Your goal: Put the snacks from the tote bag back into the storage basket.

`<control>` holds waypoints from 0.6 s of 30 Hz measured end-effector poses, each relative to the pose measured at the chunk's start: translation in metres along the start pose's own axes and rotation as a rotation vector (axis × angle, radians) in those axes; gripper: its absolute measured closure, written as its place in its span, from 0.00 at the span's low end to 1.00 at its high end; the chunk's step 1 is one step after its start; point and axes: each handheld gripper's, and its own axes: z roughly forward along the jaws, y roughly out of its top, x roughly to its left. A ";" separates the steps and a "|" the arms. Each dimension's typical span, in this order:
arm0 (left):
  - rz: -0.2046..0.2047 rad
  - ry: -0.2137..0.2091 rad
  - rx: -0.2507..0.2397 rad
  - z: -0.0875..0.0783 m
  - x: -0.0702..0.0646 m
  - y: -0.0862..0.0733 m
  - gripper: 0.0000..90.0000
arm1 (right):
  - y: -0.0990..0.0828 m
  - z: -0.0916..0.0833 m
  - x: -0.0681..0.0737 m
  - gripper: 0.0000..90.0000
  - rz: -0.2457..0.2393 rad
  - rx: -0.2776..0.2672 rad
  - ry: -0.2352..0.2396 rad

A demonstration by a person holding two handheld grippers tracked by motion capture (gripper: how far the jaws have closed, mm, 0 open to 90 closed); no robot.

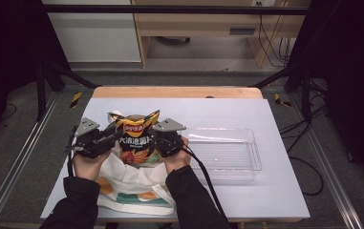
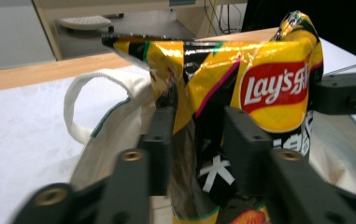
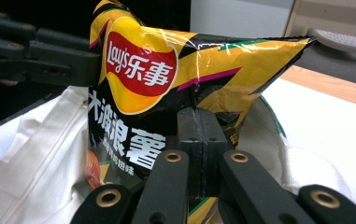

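Observation:
A yellow and black Lay's chip bag (image 1: pixel 136 136) stands upright in the mouth of a white tote bag (image 1: pixel 132 188) that lies on the white table top. My left gripper (image 1: pixel 115 138) is at the bag's left edge; in the left gripper view its jaws (image 2: pixel 199 135) stand apart, with a fold of the chip bag (image 2: pixel 259 79) between them but not pinched. My right gripper (image 1: pixel 156 140) is at the bag's right side. In the right gripper view its jaws (image 3: pixel 201 135) are pressed together on the chip bag's (image 3: pixel 143 79) crimped edge.
A clear plastic tray (image 1: pixel 254 143) sits on the table just right of my right hand. The tote bag's handle (image 2: pixel 73 112) loops up behind the chip bag. A wooden strip (image 1: pixel 175 92) edges the table's far side, with dark frame posts beyond.

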 end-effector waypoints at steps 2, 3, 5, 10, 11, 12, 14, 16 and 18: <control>-0.002 -0.007 -0.002 0.000 0.000 0.000 0.61 | -0.001 -0.001 0.001 1.00 -0.007 -0.002 0.002; -0.003 -0.013 -0.002 0.001 0.000 0.000 0.61 | -0.001 -0.002 0.001 1.00 -0.012 -0.005 0.004; -0.009 -0.026 -0.003 0.002 0.001 -0.001 0.61 | -0.002 -0.005 0.002 1.00 -0.025 -0.010 0.010; -0.005 -0.039 0.020 0.004 -0.001 -0.002 0.83 | -0.005 -0.007 0.001 1.00 -0.028 -0.016 0.024; -0.005 -0.039 0.020 0.004 -0.001 -0.002 0.87 | -0.005 -0.007 0.001 1.00 -0.028 -0.016 0.024; -0.012 -0.037 0.030 0.005 0.001 -0.003 0.91 | -0.006 -0.007 0.001 1.00 -0.024 -0.016 0.032; -0.017 -0.041 0.031 0.004 0.003 -0.004 0.95 | -0.006 -0.006 0.003 1.00 -0.030 -0.020 0.032; -0.013 -0.041 0.031 0.004 0.002 -0.004 0.97 | -0.006 -0.006 0.003 1.00 -0.031 -0.022 0.032; 0.006 -0.028 0.032 0.003 -0.001 -0.005 0.99 | -0.006 -0.006 0.004 1.00 -0.029 -0.021 0.035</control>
